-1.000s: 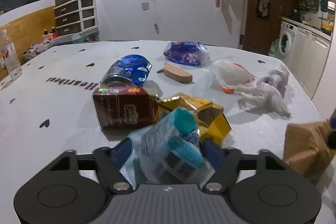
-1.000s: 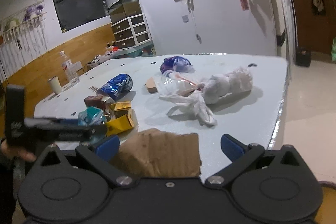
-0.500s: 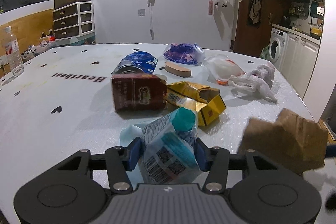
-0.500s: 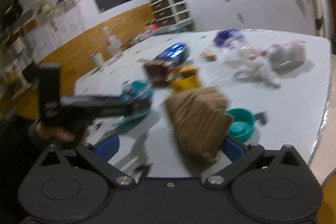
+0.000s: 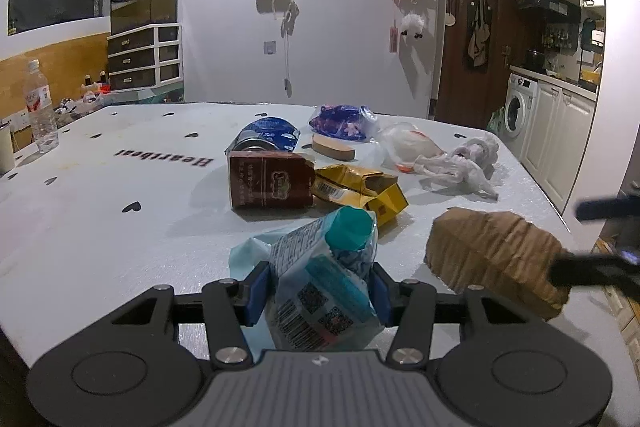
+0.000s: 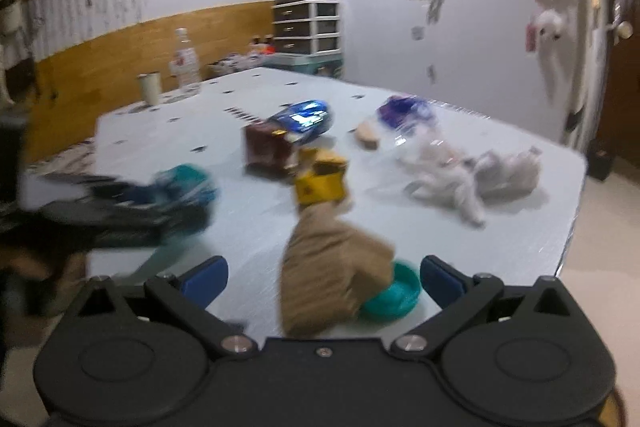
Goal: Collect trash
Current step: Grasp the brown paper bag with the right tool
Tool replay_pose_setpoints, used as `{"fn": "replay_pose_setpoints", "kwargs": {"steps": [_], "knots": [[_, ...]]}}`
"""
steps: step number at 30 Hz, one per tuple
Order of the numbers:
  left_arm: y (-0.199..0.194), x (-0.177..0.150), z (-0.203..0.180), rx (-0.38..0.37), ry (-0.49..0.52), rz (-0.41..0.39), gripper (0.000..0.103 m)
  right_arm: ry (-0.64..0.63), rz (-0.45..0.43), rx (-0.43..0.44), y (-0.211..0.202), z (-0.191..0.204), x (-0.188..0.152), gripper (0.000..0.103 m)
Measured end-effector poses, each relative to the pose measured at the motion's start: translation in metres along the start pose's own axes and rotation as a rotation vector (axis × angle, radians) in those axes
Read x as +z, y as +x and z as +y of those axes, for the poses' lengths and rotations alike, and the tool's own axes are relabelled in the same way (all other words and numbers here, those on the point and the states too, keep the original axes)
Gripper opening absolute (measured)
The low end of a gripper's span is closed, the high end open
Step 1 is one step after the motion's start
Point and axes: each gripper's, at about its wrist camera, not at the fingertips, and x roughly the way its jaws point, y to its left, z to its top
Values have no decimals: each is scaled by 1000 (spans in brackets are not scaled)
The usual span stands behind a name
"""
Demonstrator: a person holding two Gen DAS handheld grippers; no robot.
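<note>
Trash: scattered over the white tabletop [image 5: 80,227], mostly beyond its middle.
Teal pouch [image 5: 328,283]: clear wrapper with a teal cap, printed with a barcode and two square codes; pinched between the blue pads of the left gripper [image 5: 318,293], whose jaws have just been closing on it.
Brown paper bag [image 6: 328,267]: crumpled, between the wide-apart jaws of the right gripper [image 6: 322,277]; whether the pads press it cannot be told.
Teal lid [image 6: 394,295]: on the tabletop behind the bag.
Brown carton [image 5: 270,181]: lying flat, label too small to read.
Yellow box [image 5: 360,189]: crushed, barcode showing, touching the carton.
Tabletop print: "Heartbeat", seen upside down, with black hearts.
</note>
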Motion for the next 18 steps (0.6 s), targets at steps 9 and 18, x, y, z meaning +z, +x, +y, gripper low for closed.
{"fn": "replay_pose_setpoints", "kwargs": {"steps": [9,18], "knots": [[-3,-6,-2,-7,-25,14,52,-147,94,-41,44,23,2,82],[-16,-6,2,5,-39,-8,52,-151,97,-69,34,31,-2,56]]}}
